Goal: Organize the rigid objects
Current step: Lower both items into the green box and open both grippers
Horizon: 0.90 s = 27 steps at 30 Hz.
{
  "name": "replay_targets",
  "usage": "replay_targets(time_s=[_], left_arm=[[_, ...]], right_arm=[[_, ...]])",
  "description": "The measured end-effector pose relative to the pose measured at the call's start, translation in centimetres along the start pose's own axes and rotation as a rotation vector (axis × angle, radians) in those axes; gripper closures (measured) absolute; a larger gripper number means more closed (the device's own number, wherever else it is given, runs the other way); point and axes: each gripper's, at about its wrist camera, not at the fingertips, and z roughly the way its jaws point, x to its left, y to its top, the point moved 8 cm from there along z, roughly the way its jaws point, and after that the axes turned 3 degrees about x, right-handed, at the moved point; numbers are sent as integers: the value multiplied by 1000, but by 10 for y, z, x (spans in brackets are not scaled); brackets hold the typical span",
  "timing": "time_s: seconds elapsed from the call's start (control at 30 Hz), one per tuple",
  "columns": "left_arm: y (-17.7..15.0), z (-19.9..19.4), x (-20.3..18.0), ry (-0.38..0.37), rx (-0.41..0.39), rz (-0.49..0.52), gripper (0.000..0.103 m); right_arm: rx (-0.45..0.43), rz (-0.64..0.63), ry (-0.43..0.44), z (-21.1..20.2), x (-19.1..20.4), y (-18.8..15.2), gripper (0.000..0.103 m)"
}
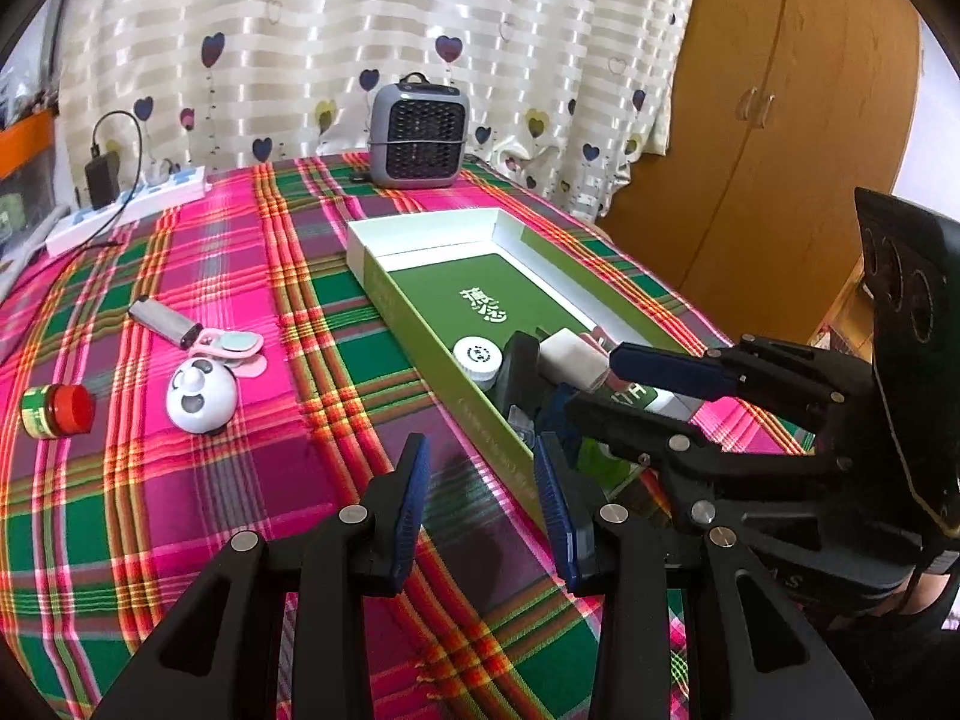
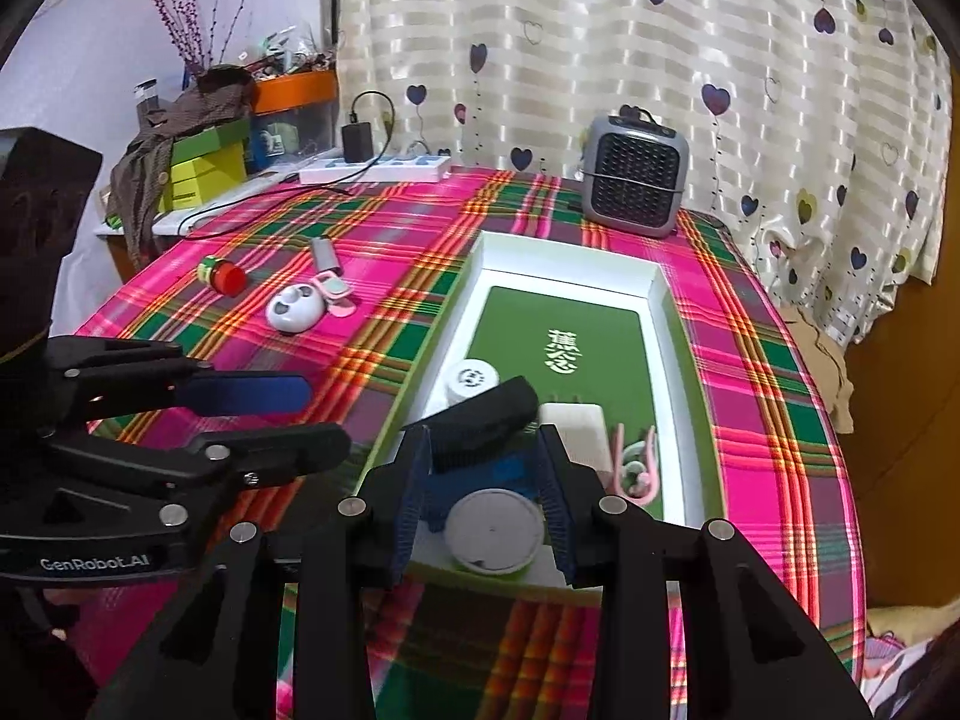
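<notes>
Hovering over the green box (image 2: 678, 324), my right gripper (image 2: 489, 507) stood open above a black block (image 2: 480, 420), gripping nothing; my left gripper (image 1: 483, 501) hung open and empty over the tablecloth (image 1: 180, 510).

A: Both views are bright and evenly lit, the colours strong, almost oversaturated. Daylight glows through the cream striped curtain with dark hearts (image 1: 372, 30) beyond the far edge of the pink-and-green plaid tablecloth (image 1: 180, 510).

B: Shadows?

A: Soft ones only, under the black gripper fingers (image 1: 414, 480) near the near edge. Fisheye bending curves the edges, the corners go black, and the near fingers look slightly soft.
</notes>
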Motion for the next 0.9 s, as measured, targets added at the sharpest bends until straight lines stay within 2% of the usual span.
replay_targets(time_s=[0.43, 0.9], left_arm=[[-5, -8, 15, 27, -14, -40, 68], [-14, -16, 21, 58, -21, -19, 68]], right_arm=[[-8, -37, 23, -4, 21, 2, 66], [-26, -45, 47, -9, 33, 3, 66]])
